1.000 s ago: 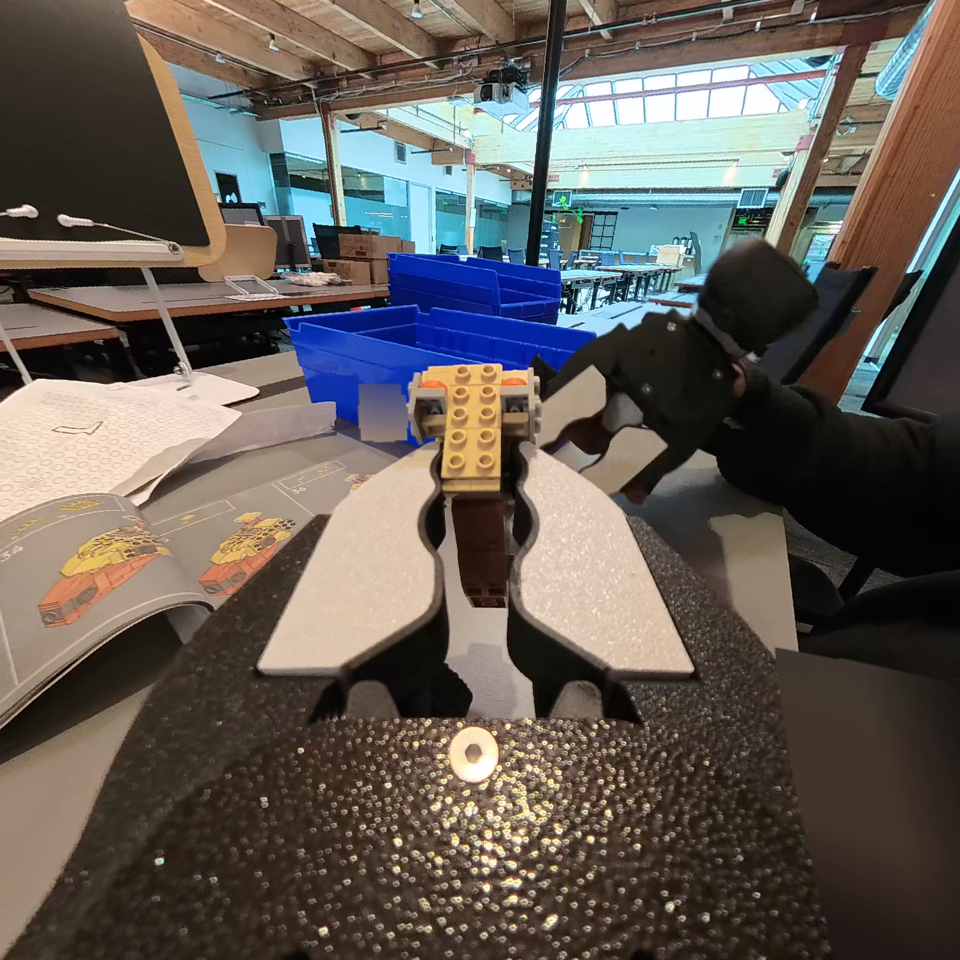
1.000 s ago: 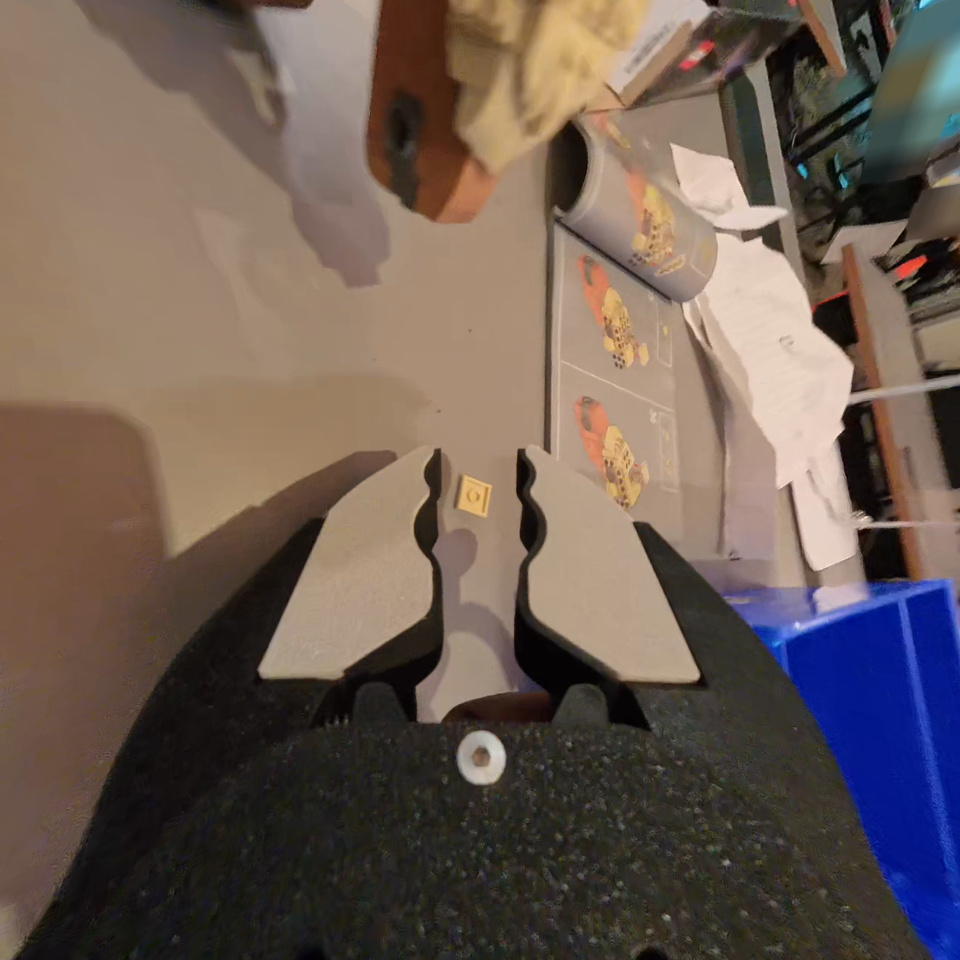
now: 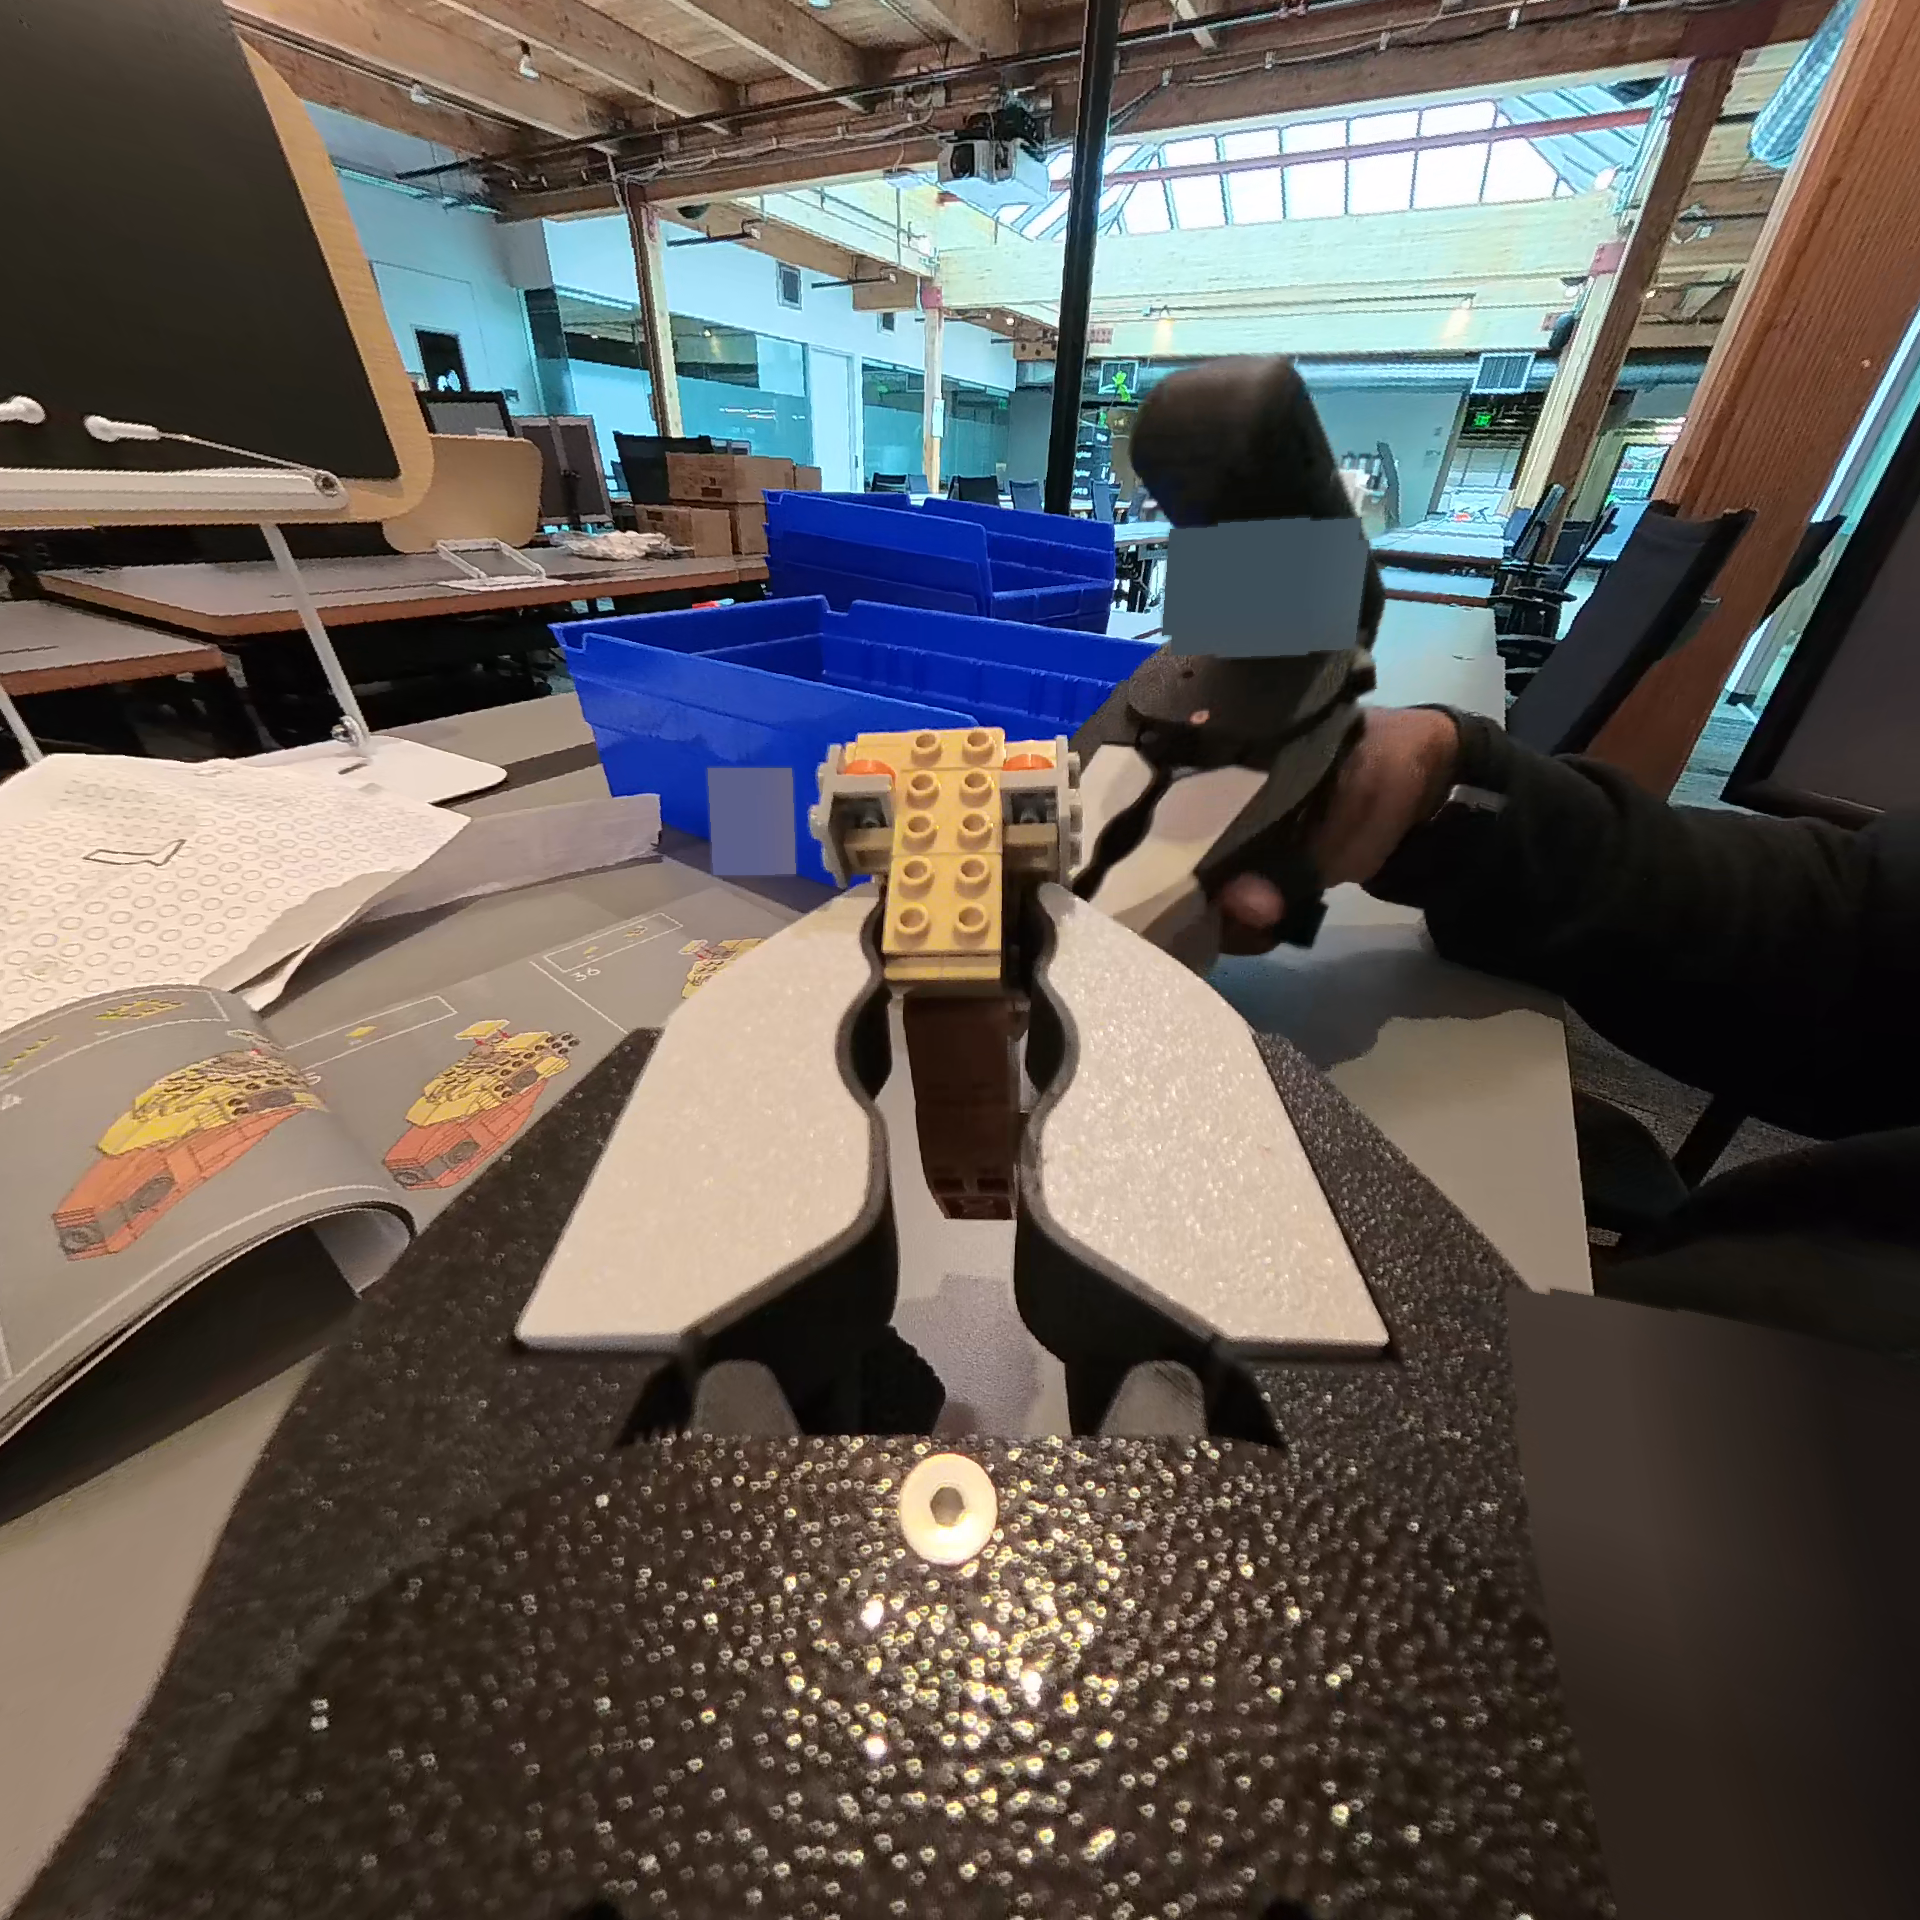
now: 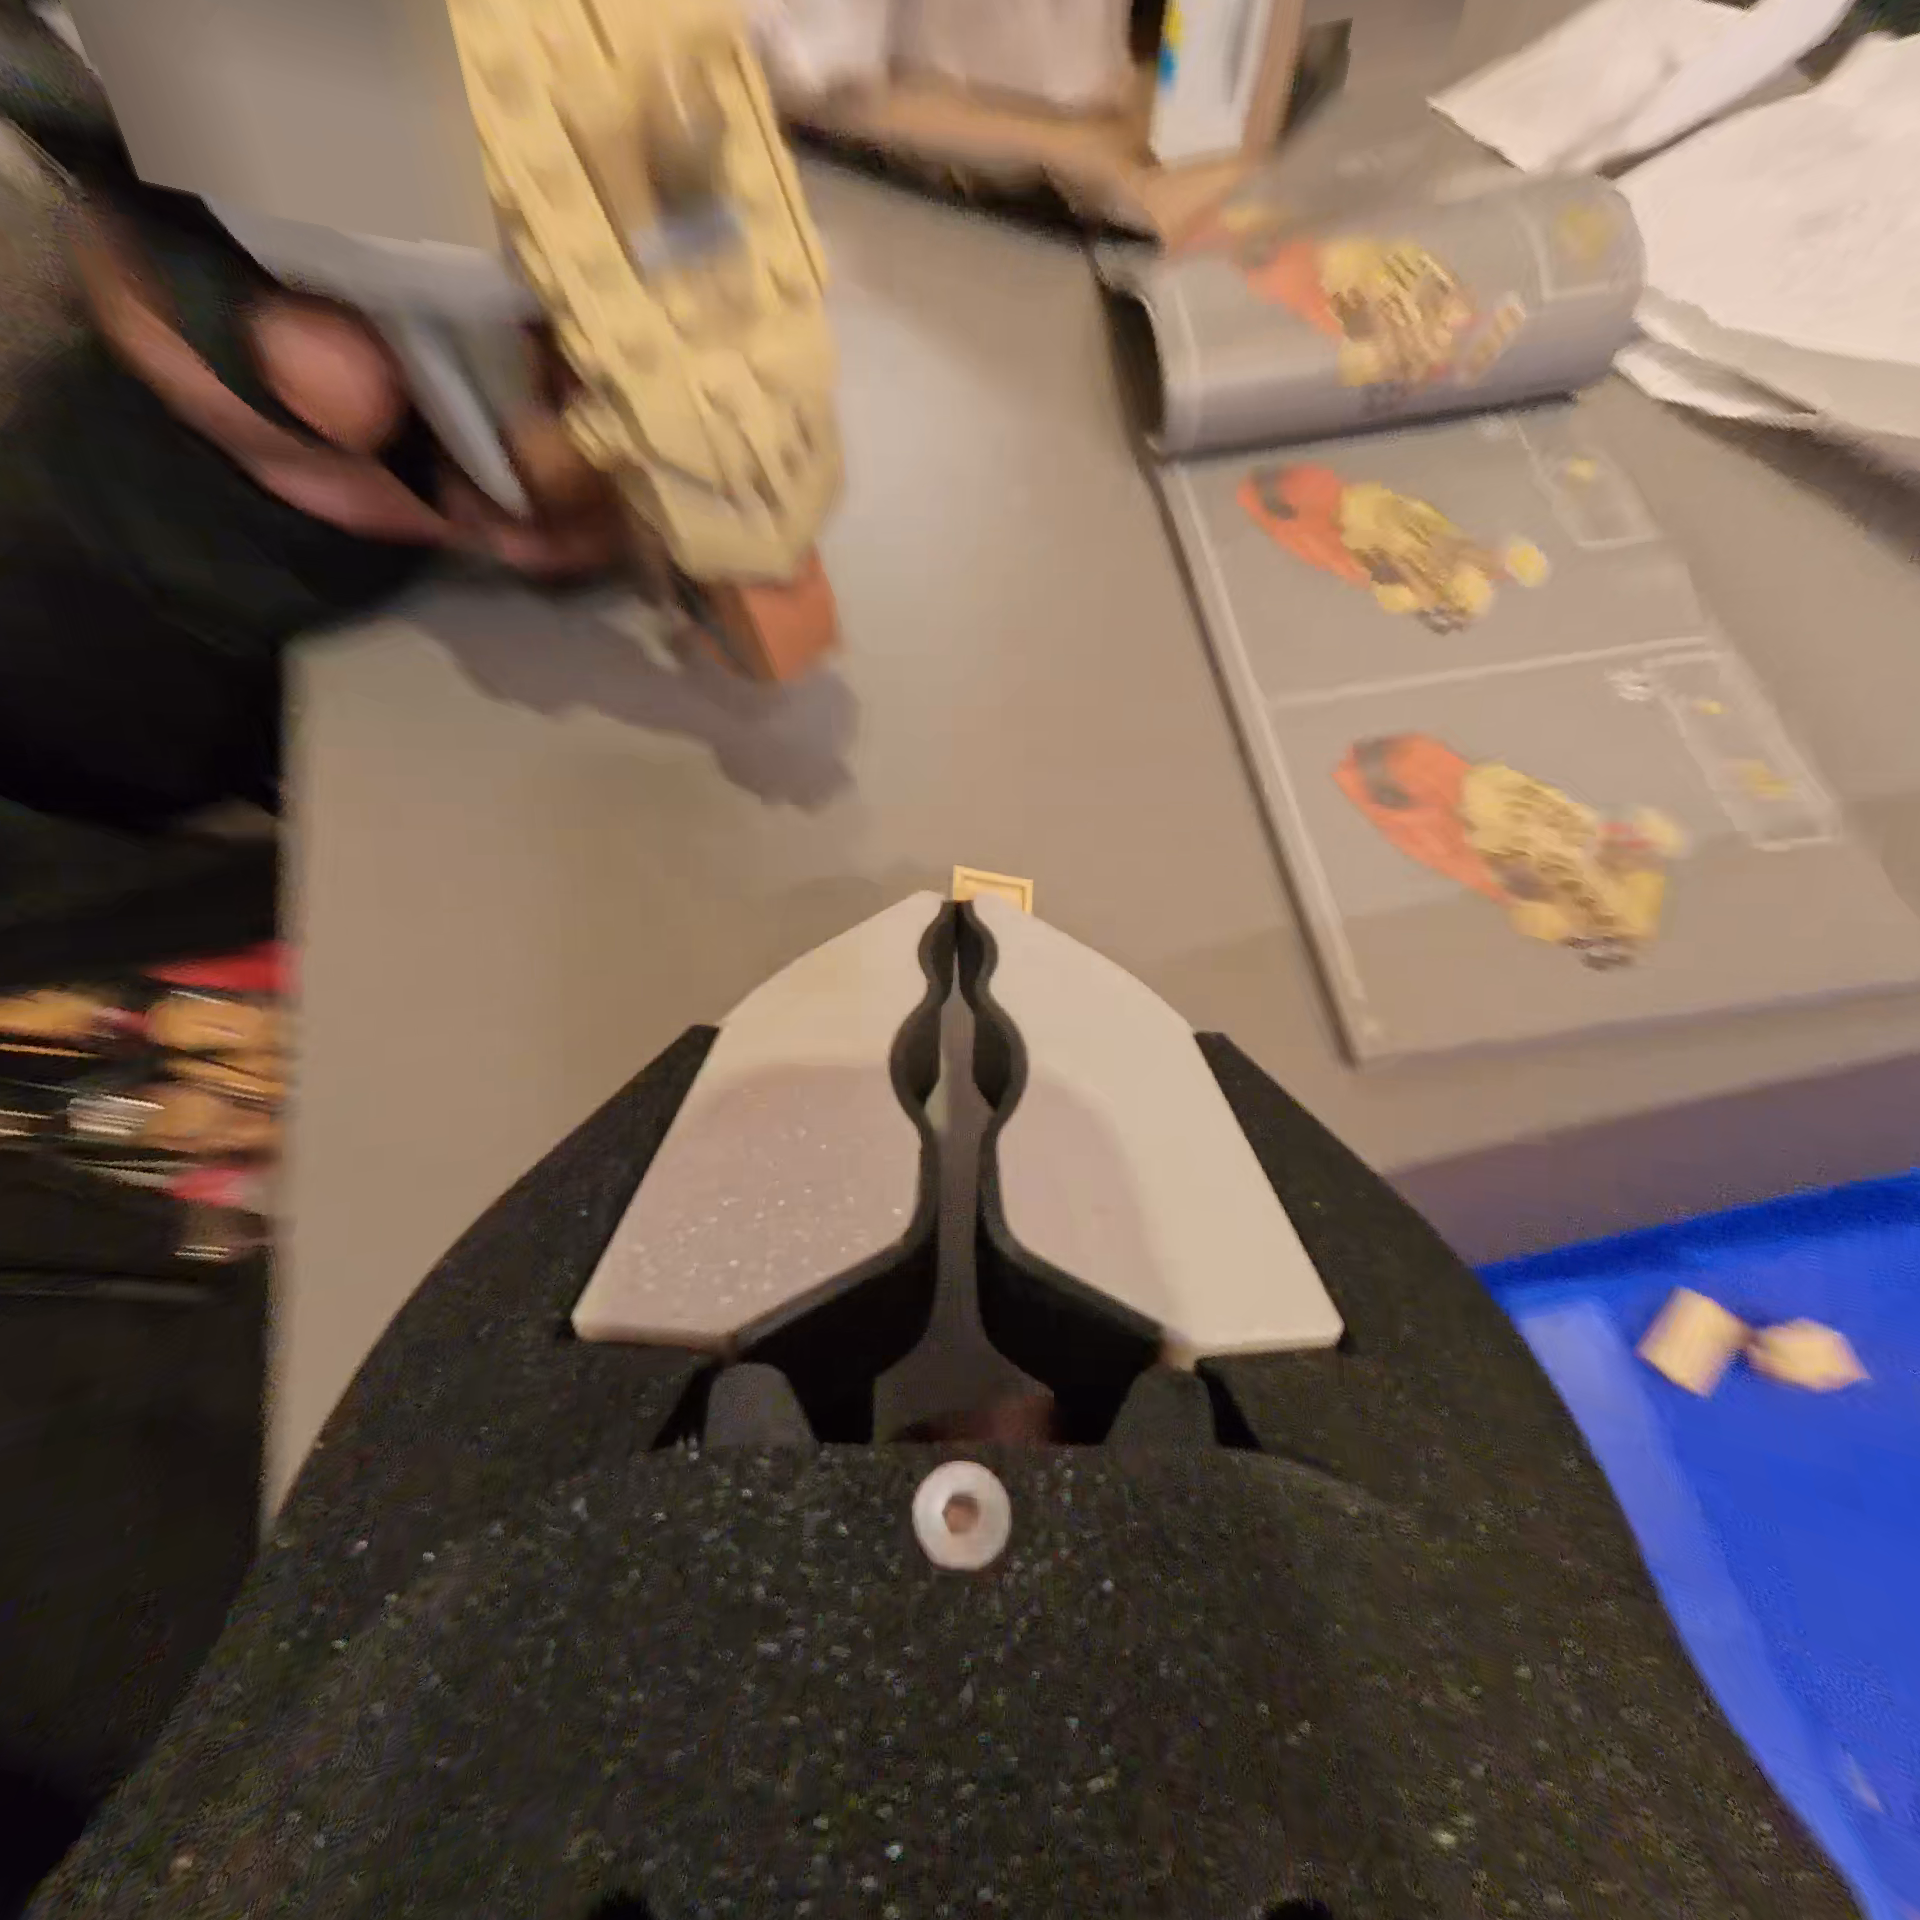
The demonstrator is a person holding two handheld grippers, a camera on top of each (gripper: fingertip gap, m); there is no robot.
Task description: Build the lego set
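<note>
The left tool pinches the tan and brown Lego model by its brown lower block, holding it up above the grey table. The right tool is pressed together on a small tan tile, which pokes out at its tips. Beyond lie the open instruction booklet and a blue bin. The model looks light and stiff but likely to come apart at its joints, so the solid brown base seems the safest hold. The smooth, thin tile could slip or twist.
</note>
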